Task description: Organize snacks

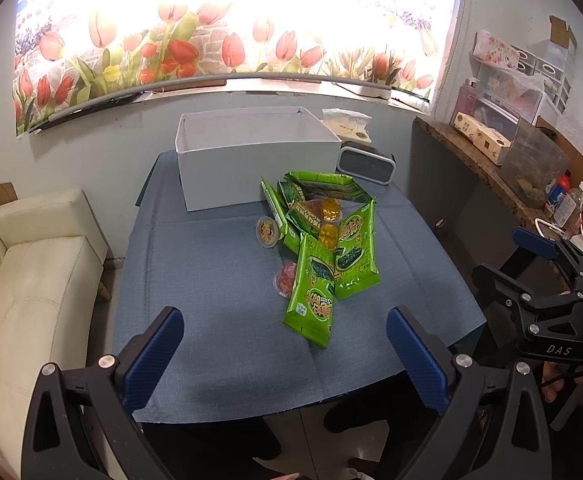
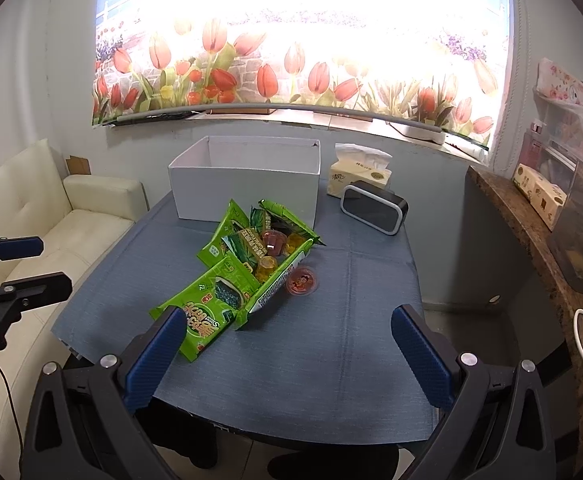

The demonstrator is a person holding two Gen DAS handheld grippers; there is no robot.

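A pile of green seaweed snack packs (image 1: pixel 323 248) (image 2: pixel 231 280) lies in the middle of the blue-clothed table (image 1: pixel 219 320) (image 2: pixel 331 340), with small jelly cups mixed in. One orange-lidded cup (image 1: pixel 267 232) (image 2: pixel 302 281) and a red cup (image 1: pixel 285 278) lie beside the pile. An open white box (image 1: pixel 251 156) (image 2: pixel 247 178) stands at the table's back. My left gripper (image 1: pixel 285 350) is open and empty over the near edge. My right gripper (image 2: pixel 289 354) is open and empty, also above the near edge. Each gripper shows at the side of the other's view.
A black speaker (image 1: pixel 365 166) (image 2: pixel 373 208) and a tissue pack (image 1: pixel 347 124) (image 2: pixel 359 172) stand right of the box. A cream sofa (image 1: pixel 31 280) (image 2: pixel 63 220) is on the left. A cluttered brown shelf (image 1: pixel 511 168) (image 2: pixel 551 240) runs along the right.
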